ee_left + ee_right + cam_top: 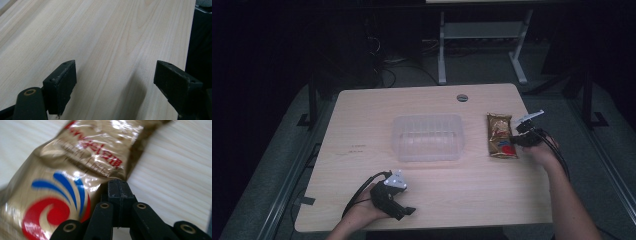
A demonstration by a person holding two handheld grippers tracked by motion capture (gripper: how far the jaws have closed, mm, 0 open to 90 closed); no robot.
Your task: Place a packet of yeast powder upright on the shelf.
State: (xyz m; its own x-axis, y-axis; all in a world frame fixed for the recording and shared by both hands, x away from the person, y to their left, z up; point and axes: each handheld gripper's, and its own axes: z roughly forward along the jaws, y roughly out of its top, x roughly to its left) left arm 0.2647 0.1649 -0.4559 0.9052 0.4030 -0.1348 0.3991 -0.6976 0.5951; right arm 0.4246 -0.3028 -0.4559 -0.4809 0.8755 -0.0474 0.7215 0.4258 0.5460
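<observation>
Snack packet (501,135) lies near the table's (362,120) right edge, right tongs (117,185) pressed together at its side, left tongs (113,82) wide open, holding nothing.

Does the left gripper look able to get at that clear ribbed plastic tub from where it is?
Probably yes. The left gripper is open, and bare wooden table lies between it and the clear ribbed plastic tub.

Both grippers black: left gripper (404,210) with grey three-cornered plate on top, black cable looping off at 9 o'clock; right gripper (117,187) fingers blocky, brass-ringed rivets. Forearms bare, no sleeves.
</observation>
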